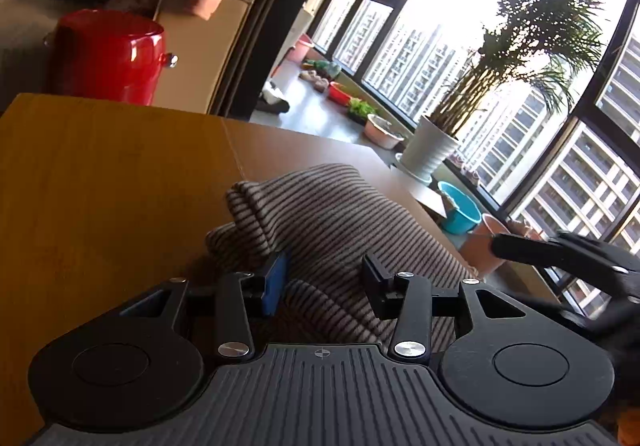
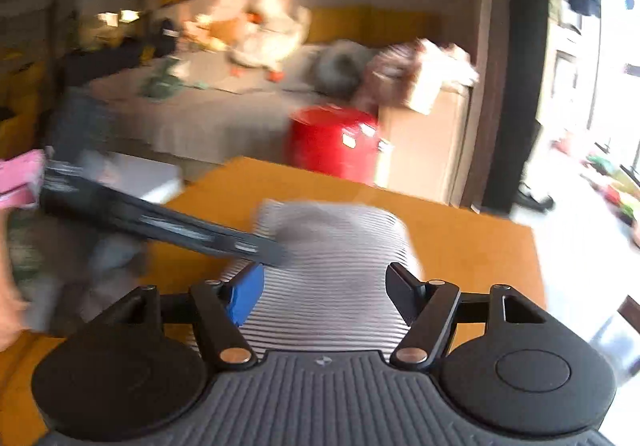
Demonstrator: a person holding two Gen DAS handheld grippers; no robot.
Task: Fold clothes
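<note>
We judge the main risk to be the folded striped garment (image 1: 320,222) springing open or sliding on the wooden table (image 1: 100,174) — a finger catching a layer on the way out would do it. Both our grippers tilt downward over it, left gripper (image 1: 326,282) and right gripper (image 2: 324,294) parted, pads clear of the cloth — nothing gripped.

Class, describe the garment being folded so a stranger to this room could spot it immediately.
Find the wooden table near the big window. On it lies the striped garment, bunched into a thick fold. Its fine dark and pale stripes set it apart from the plain red stool behind.
</note>
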